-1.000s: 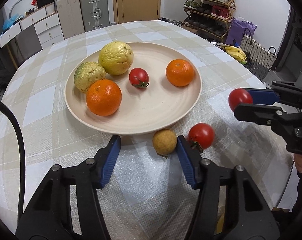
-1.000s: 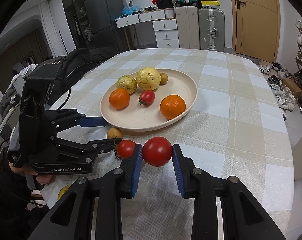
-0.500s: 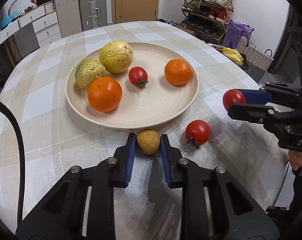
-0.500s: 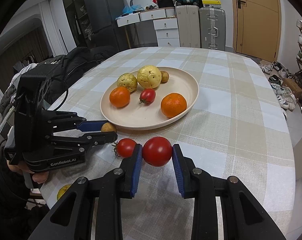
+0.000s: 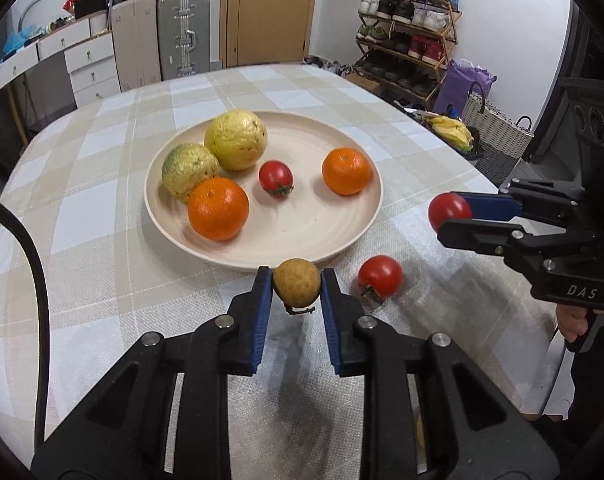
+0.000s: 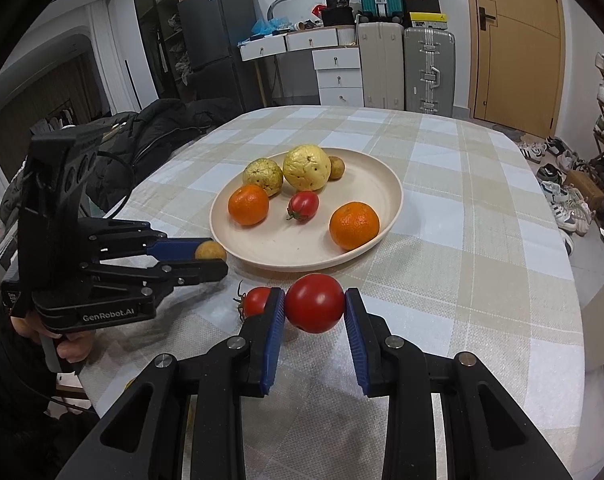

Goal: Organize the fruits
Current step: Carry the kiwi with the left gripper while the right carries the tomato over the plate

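A cream plate on the checked table holds two oranges, two yellow-green fruits, a small tomato and a small brown fruit. My left gripper is shut on a small brown fruit just in front of the plate's near rim. My right gripper is shut on a red tomato, held right of the plate. Another tomato lies on the cloth between the two grippers.
The round table's edge curves close on the right. A black jacket hangs at the table's far left. Suitcases, drawers and a shoe rack stand beyond. A basket with bananas sits on the floor.
My left gripper closed on the small brown fruit and has lifted it a little toward the plate's rim. My right gripper kept hold of its tomato and barely moved.
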